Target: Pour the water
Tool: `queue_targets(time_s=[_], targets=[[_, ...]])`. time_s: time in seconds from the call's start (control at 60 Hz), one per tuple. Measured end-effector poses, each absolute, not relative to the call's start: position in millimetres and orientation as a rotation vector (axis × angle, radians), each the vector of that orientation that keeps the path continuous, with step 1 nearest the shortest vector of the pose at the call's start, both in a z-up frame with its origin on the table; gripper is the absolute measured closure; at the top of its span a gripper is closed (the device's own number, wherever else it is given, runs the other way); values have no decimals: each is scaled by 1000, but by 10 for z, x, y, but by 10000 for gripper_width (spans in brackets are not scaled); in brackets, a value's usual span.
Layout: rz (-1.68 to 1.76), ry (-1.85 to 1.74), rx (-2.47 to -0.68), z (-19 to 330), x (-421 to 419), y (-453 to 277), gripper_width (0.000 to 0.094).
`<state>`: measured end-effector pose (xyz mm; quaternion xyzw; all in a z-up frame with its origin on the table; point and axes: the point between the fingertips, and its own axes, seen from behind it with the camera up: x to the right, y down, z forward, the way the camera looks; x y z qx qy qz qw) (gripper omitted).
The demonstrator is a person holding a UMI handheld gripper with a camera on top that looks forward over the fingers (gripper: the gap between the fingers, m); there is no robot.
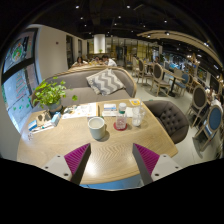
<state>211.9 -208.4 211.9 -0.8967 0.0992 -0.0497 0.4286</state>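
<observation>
Gripper [111, 160] is spread wide with nothing between its magenta pads. Well ahead on the round light wooden table [110, 150] stands a small pale ceramic cup [96, 127]. It's probably rigid, slick and breakable, so I'd squeeze it mid-wall, gently. The clear drinking glass [122, 118] stands just beyond.

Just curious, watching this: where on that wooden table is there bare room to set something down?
The open gripper hangs over bare light wooden tabletop, free between its fingers and the white round cup. Beyond that it is crowded: a small pink-based glass, a clear cup, papers, and a green potted plant.
</observation>
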Motion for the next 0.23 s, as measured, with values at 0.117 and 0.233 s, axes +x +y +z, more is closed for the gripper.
queue_targets(time_s=[0.117,0.233], targets=[[-135,246,-2248,2129,2108,-2172,80],[-143,225,-2247,2145,2068,-2199,79]])
